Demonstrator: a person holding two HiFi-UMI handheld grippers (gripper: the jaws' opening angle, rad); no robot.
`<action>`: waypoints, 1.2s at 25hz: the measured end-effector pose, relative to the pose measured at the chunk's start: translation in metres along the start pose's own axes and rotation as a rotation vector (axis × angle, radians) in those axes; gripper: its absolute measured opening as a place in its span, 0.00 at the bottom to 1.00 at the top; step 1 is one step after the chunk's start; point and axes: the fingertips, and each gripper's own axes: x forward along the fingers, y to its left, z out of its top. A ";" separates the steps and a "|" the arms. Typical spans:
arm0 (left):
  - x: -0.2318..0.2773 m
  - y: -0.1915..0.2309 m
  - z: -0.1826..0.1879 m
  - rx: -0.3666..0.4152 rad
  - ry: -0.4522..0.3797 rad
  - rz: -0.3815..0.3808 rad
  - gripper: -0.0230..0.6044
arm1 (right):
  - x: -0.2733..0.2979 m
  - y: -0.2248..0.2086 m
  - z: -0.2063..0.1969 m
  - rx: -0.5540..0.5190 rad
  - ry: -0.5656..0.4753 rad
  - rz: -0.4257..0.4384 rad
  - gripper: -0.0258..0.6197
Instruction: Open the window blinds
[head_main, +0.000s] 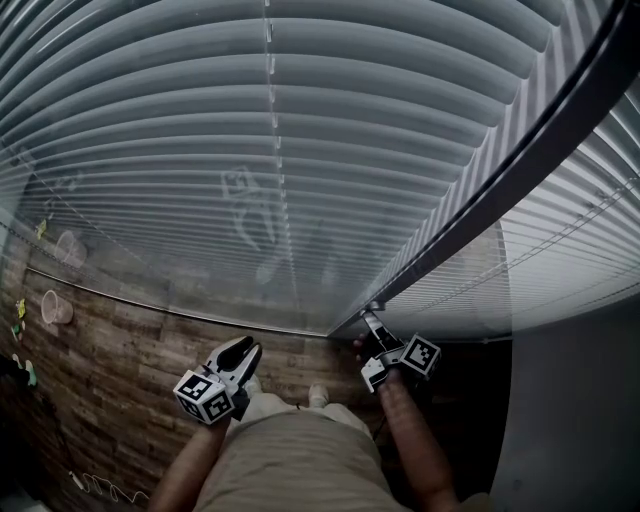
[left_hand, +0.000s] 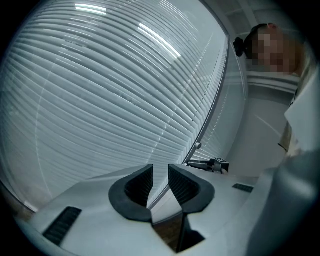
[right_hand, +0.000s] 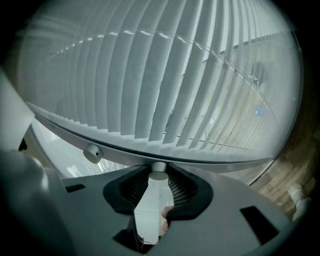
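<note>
White slatted blinds (head_main: 270, 150) hang down over the window in front of me, and they fill the left gripper view (left_hand: 100, 90) and the right gripper view (right_hand: 150, 75). My right gripper (head_main: 372, 322) is at the dark frame post between two blinds. It is shut on a pale tilt wand (right_hand: 158, 190) that stands between its pads (right_hand: 181, 186), under the blind's bottom rail (right_hand: 165, 156). My left gripper (head_main: 243, 350) hangs lower left, away from the blinds, its jaws (left_hand: 160, 175) apart with nothing between them. The right gripper (left_hand: 212, 164) also shows in the left gripper view.
A dark frame post (head_main: 520, 170) separates this blind from a second blind (head_main: 570, 250) at the right. A small round knob (right_hand: 93, 153) sits beside the wand. Below are a wood floor (head_main: 120, 350), pale cups (head_main: 56, 308) at the left, a cord (head_main: 100, 487) and my shoes (head_main: 318, 395).
</note>
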 end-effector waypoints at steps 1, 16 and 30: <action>0.000 -0.001 0.001 0.000 0.000 -0.003 0.21 | 0.000 -0.001 0.000 0.027 -0.002 0.012 0.24; 0.003 -0.004 -0.005 0.002 0.009 -0.018 0.21 | -0.007 -0.003 -0.008 -0.543 0.041 -0.153 0.33; 0.001 0.003 -0.003 -0.006 0.001 0.004 0.21 | 0.002 0.008 -0.009 -0.951 0.020 -0.374 0.25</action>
